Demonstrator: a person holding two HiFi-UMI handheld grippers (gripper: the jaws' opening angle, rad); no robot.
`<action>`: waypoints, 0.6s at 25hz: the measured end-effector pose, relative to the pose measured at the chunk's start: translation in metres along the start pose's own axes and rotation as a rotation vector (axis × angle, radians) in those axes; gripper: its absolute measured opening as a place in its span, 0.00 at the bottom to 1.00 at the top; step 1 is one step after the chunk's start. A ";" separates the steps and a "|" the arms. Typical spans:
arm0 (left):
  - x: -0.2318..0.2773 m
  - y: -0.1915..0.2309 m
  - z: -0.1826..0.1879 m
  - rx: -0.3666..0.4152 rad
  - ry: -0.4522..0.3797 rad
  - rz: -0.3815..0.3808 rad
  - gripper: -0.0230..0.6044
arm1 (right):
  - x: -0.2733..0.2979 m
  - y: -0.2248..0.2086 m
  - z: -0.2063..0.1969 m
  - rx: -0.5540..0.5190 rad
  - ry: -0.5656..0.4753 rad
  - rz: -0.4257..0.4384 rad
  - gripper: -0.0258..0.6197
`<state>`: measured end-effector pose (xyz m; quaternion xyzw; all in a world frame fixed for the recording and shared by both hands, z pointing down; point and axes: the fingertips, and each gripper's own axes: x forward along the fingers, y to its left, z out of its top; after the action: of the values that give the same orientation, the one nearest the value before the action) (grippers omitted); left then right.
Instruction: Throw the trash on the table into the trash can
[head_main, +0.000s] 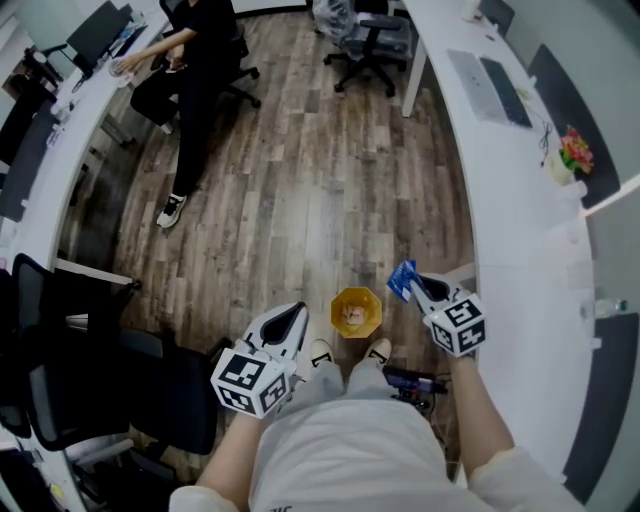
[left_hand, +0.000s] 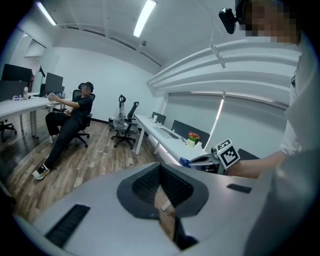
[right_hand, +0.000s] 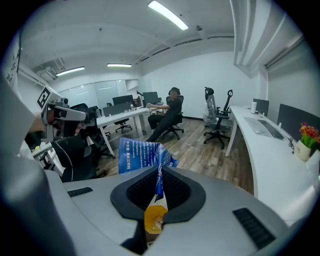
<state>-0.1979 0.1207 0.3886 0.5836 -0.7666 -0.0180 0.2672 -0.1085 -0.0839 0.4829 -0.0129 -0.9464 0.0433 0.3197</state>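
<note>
Print in white covers the crumpled blue wrapper (right_hand: 142, 156), too small to read. Your right gripper (right_hand: 159, 176) has its fingers clenched on the wrapper, which fans out past the fingertips. The yellow trash can (head_main: 356, 312) stands on the floor just beside those fingers. Your left gripper (left_hand: 161, 174) has its fingers closed on nothing.

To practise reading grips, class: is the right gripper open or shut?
Shut on the blue wrapper: the right gripper pinches the wrapper's lower edge between its jaws, seen in its own view.
</note>
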 end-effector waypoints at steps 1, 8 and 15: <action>-0.004 0.004 -0.002 -0.002 0.003 -0.002 0.04 | 0.002 0.005 0.001 -0.003 0.003 -0.001 0.10; 0.000 0.013 0.000 0.001 0.008 -0.009 0.04 | 0.013 0.014 -0.011 -0.027 0.046 0.034 0.10; 0.018 0.016 -0.016 -0.012 0.049 -0.001 0.04 | 0.029 0.007 -0.038 -0.022 0.090 0.075 0.10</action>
<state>-0.2082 0.1139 0.4144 0.5828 -0.7593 -0.0083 0.2894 -0.1083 -0.0726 0.5301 -0.0539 -0.9303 0.0443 0.3601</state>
